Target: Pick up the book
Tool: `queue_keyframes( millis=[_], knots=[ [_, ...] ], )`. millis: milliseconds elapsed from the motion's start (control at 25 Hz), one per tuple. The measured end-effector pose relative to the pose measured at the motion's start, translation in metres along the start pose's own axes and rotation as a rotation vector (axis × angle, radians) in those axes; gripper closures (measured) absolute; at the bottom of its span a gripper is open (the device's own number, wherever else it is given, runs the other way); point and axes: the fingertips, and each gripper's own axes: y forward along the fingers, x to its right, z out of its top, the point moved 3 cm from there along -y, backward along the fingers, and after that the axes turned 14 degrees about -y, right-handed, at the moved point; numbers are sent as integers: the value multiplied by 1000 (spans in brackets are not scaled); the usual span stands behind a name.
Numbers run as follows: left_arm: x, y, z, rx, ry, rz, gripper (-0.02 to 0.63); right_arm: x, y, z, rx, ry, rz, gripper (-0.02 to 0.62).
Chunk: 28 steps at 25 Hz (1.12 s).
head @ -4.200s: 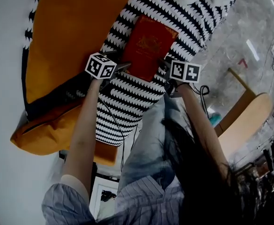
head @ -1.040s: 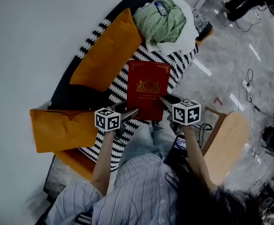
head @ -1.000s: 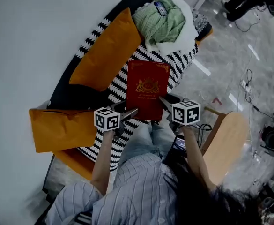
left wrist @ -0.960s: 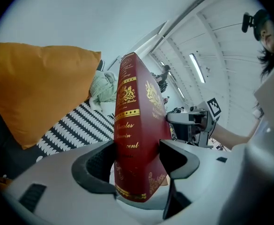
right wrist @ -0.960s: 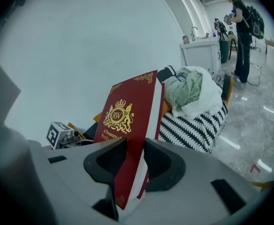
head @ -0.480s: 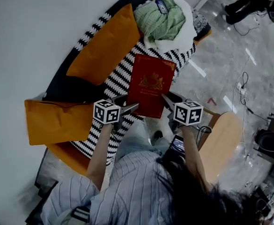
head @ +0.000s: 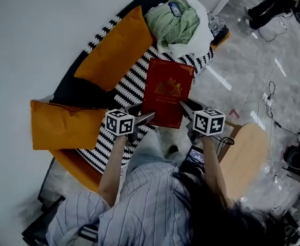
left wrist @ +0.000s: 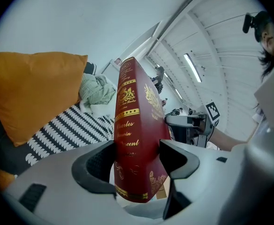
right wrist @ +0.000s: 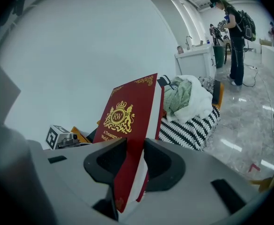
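Note:
A red hardback book (head: 166,92) with gold print hangs in the air above the striped sofa (head: 134,86), held from both sides. My left gripper (head: 145,118) is shut on the book's (left wrist: 134,139) spine corner, and its jaws press on both covers. At the opposite near corner my right gripper (head: 184,108) is shut on the book (right wrist: 129,130), with the front cover and page block between its jaws. The gold crest on the cover faces up in the head view.
Two orange cushions (head: 116,49) (head: 62,124) lie on the sofa, and a green and white bundle of cloth (head: 178,22) sits at its far end. A round wooden stool (head: 244,155) stands on the marble floor at the right. A person (right wrist: 235,32) stands far off.
Both grippers have lifted the book a little higher and slightly to the right over the sofa. The grip on it has not changed.

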Motion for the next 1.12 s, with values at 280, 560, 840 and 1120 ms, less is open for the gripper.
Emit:
queue_keyframes(
  millis=[280, 560, 840, 1120],
  knots=[
    [27, 4, -31, 42, -17, 28, 298, 5, -29, -17, 11, -20, 44, 472],
    [72, 6, -89, 124, -51, 51, 298, 7, -80, -48, 34, -61, 100, 474],
    [104, 11, -157, 177, -66, 81, 298, 2, -127, -92, 29, -125, 129, 474],
    [134, 8, -209, 183, -75, 117, 298, -8, -167, -127, 41, -152, 146, 475]
  ],
)
